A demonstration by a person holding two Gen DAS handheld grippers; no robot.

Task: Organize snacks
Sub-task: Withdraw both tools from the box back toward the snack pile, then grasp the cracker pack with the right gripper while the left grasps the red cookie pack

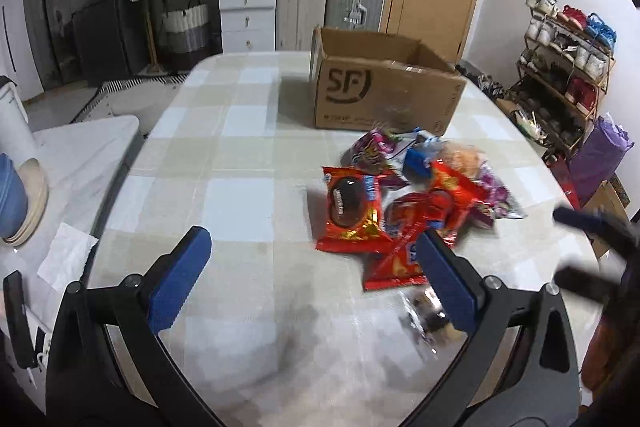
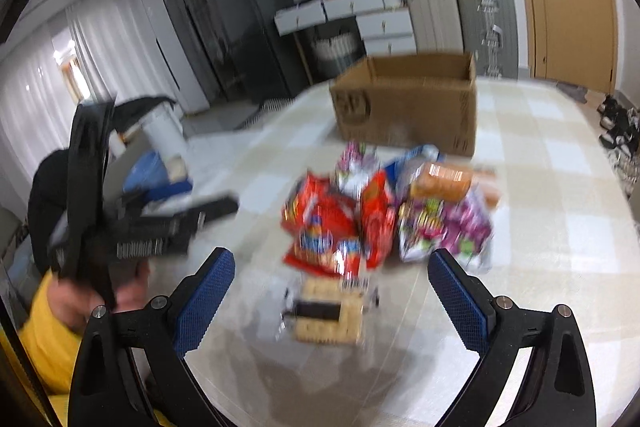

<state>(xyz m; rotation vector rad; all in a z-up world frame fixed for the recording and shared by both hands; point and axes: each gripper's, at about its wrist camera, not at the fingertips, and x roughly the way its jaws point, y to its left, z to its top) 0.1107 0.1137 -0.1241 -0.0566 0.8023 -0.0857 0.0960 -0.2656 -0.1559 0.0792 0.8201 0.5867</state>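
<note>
Left tongs [image 1: 316, 259]: open wide, nothing between the blue pads, hanging above the table at 6 o'clock in the left wrist view; its right pad overlaps the near edge of the snack pile.
Right tongs [image 2: 331, 281]: open wide and empty, low at 6 o'clock in the right wrist view; the cracker packet shows in the gap between its fingers.
Left tongs seen from the right: a blurred dark shape at 9 o'clock, held by a hand [image 2: 76, 301] with a yellow sleeve.
Cracker packet [image 2: 326, 313]: clear wrapper, pale crackers, lying flat on the table, nearest of all the snacks to the right tongs.
Snack pile [image 1: 416, 195]: red, purple and blue bags heaped together at the table's middle, overlapping one another; a red bag with a dark oval picture [image 1: 352, 213] lies on the 9 o'clock side.
Cardboard box [image 1: 382, 87]: open at the top, standing just beyond the pile at 12 o'clock.
Table [image 1: 224, 155]: pale checked cloth, carrying box and snacks.
Suitcases [image 1: 328, 3]: upright against the far wall at 12 o'clock.
Shoe rack [image 1: 568, 67]: at 3 o'clock, well apart from the table.
</note>
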